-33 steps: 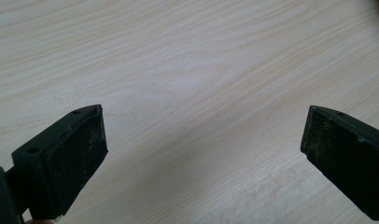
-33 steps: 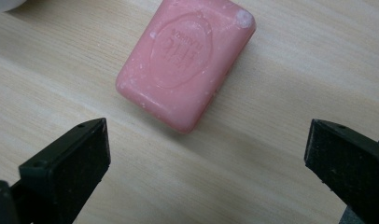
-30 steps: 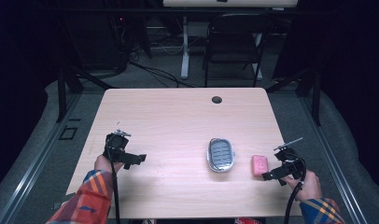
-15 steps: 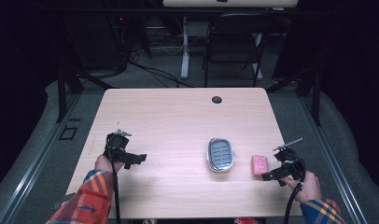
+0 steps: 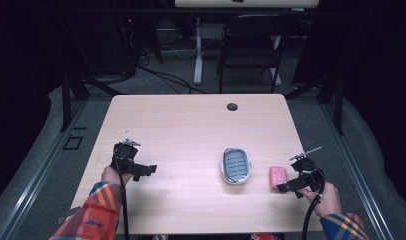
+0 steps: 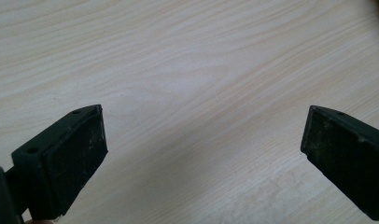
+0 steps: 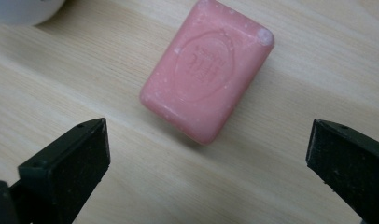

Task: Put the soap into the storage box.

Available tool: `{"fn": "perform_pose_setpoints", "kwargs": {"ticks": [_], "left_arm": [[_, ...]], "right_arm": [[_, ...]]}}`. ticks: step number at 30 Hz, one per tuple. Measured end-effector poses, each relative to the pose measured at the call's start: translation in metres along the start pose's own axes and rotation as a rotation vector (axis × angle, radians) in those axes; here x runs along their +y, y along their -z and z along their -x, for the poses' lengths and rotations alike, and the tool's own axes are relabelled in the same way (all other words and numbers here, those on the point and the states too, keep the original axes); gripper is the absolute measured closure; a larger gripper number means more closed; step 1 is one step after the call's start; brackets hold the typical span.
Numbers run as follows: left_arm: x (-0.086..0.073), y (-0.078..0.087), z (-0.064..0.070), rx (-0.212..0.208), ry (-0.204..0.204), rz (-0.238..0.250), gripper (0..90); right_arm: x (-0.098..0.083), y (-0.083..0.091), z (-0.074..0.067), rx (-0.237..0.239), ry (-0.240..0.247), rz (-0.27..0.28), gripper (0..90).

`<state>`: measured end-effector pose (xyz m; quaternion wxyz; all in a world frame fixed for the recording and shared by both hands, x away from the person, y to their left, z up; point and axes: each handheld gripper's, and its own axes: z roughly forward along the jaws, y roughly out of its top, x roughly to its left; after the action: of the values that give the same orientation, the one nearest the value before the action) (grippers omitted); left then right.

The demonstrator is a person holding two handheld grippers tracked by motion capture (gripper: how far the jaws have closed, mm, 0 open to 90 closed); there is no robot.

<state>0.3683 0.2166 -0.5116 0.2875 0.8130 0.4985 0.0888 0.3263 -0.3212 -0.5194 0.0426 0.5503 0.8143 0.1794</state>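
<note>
A pale wooden table (image 5: 191,130) carries everything here, with a small round cable hole (image 5: 232,106) near its far edge, well ahead of both tongs. Behind the table stands a dark folding chair (image 5: 251,47).

The person's plaid sleeves (image 5: 93,212) come in from the near edge, one hand on each tool. The left gripper (image 5: 141,170) sits over the near left part of the table, its jaws spread wide with bare wood grain between them in the left gripper view (image 6: 201,154); it holds nothing. The right gripper (image 5: 286,186) is at the near right, jaws also spread wide and empty (image 7: 206,172).

An oval soap dish (image 5: 236,166) with a ribbed grey insert lies between the two tongs, nearer the right one. A pink bar of soap (image 5: 277,175) lies flat on the wood just beside the dish, just ahead of the right tongs' tips. In the right gripper view the bar (image 7: 207,70) sits slantwise beyond the open jaws, not between them and touching neither, an oval stamp pressed into its top face.
</note>
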Motion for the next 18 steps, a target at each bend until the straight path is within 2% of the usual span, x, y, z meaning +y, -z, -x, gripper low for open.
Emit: {"fn": "perform_pose_setpoints", "kwargs": {"ticks": [1,2,8,11,13,15,16,17,18], "left_arm": [[0.000,0.000,0.000,0.001,-0.005,-0.001,0.2],[0.000,0.000,0.000,0.000,-0.007,-0.002,0.2],[0.000,-0.001,0.000,0.002,-0.001,-0.004,0.2],[0.000,-0.001,0.000,0.004,-0.003,-0.006,0.2],[0.000,0.000,0.001,0.005,0.002,-0.005,0.2],[0.000,0.000,0.000,0.007,0.001,-0.005,0.2],[0.000,0.000,0.000,0.009,0.006,-0.004,0.2],[0.000,0.000,0.000,0.009,0.006,-0.004,0.2],[0.000,-0.001,0.000,0.011,0.005,-0.003,0.2]], "right_arm": [[0.000,-0.001,-0.002,0.003,-0.015,0.008,0.0],[0.002,-0.001,-0.002,0.007,-0.006,-0.007,0.0],[0.008,-0.004,-0.008,0.005,0.008,-0.015,0.0],[0.011,-0.008,-0.012,0.008,-0.008,0.004,0.0],[0.014,-0.009,-0.013,0.010,-0.001,-0.016,0.0],[0.016,-0.011,-0.015,-0.004,-0.011,-0.023,0.0],[0.016,-0.012,-0.016,-0.006,-0.030,-0.001,0.0],[0.016,-0.012,-0.016,-0.006,-0.030,-0.001,0.0],[0.018,-0.013,-0.015,-0.012,-0.030,-0.031,0.0]]}}
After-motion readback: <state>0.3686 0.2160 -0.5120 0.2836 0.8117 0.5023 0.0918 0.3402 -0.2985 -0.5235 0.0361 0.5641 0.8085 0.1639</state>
